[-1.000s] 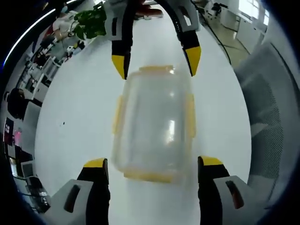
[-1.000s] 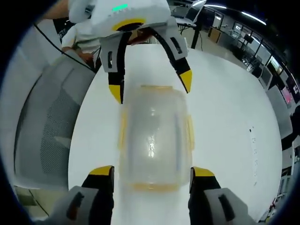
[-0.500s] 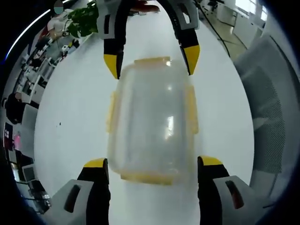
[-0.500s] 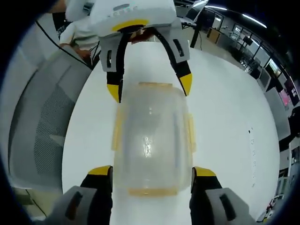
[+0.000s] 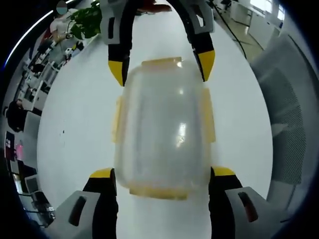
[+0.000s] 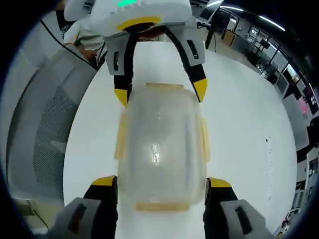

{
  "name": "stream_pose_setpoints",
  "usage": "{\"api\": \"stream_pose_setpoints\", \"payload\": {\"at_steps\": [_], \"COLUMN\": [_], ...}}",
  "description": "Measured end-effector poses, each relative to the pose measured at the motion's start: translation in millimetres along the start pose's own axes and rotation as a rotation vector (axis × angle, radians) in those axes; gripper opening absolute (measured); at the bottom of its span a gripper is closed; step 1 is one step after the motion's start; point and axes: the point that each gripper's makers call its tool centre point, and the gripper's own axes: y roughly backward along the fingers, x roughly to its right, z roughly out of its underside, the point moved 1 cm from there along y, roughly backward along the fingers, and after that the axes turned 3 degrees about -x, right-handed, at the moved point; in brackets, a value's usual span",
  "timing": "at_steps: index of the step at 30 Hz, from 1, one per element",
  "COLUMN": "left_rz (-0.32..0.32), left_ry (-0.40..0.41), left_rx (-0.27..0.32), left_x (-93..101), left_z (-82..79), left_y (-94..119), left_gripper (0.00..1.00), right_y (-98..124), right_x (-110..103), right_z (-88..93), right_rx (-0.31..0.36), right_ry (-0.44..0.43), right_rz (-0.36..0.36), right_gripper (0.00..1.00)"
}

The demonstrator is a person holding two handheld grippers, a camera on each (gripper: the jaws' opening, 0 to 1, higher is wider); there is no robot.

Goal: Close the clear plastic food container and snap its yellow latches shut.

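Container: clear box (image 5: 162, 124) (image 6: 160, 144) on the white bench (image 5: 79, 124), lid on, yellow latches (image 5: 208, 117) flared out.
Axis: long axis runs from one tongs to the other.
Left tongs (image 5: 162, 174): open, straddling one short end.
Right tongs (image 6: 160, 180): open, straddling the opposite end; both equally near.

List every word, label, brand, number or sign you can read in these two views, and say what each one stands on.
None can be read.
Clear food container: no print or embossed mark can be made out on its lid or its yellow latches.
Left gripper and right gripper: no lettering on the jaws.
White table: no writing; a few small dark specks, too small to read.
Background office: screens and shelves too small and blurred to read.
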Motion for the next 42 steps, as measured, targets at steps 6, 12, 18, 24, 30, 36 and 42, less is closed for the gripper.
{"api": "stream_pose_setpoints", "payload": {"at_steps": [6,12,18,24,30,36,42], "left_rz": [0.001,-0.001,0.0,0.002,0.001,-0.001,0.001], "left_ry": [0.002,0.005,0.006,-0.004,-0.006,0.0,-0.004], "left_rx": [-0.002,0.002,0.003,0.003,0.004,0.006,0.008], "left_x": [0.0,-0.5,-0.8,-0.7,0.7,2.2,2.3], "left_z": [-0.5,-0.5,-0.3,4.8,16.6,30.8,47.8], "left_y": [-0.7,-0.3,-0.9,0.5,4.0,8.3,12.9], "left_gripper": [0.73,0.72,0.72,0.72,0.72,0.72,0.72], "right_y": [-0.2,0.0,-0.2,-2.1,-5.7,-10.4,-15.9], "right_x": [0.2,0.1,0.0,-1.6,-3.8,-5.1,-6.1], "right_z": [0.1,-0.1,-0.5,-5.3,-17.5,-32.7,-48.1], "right_rx": [-0.006,-0.008,-0.021,-0.014,-0.011,-0.014,-0.005], "right_ry": [0.002,0.0,-0.001,-0.013,-0.016,-0.013,-0.021], "right_rz": [-0.004,-0.006,-0.005,-0.003,0.001,0.0,0.001], "right_gripper": [0.68,0.68,0.68,0.68,0.68,0.68,0.68]}}
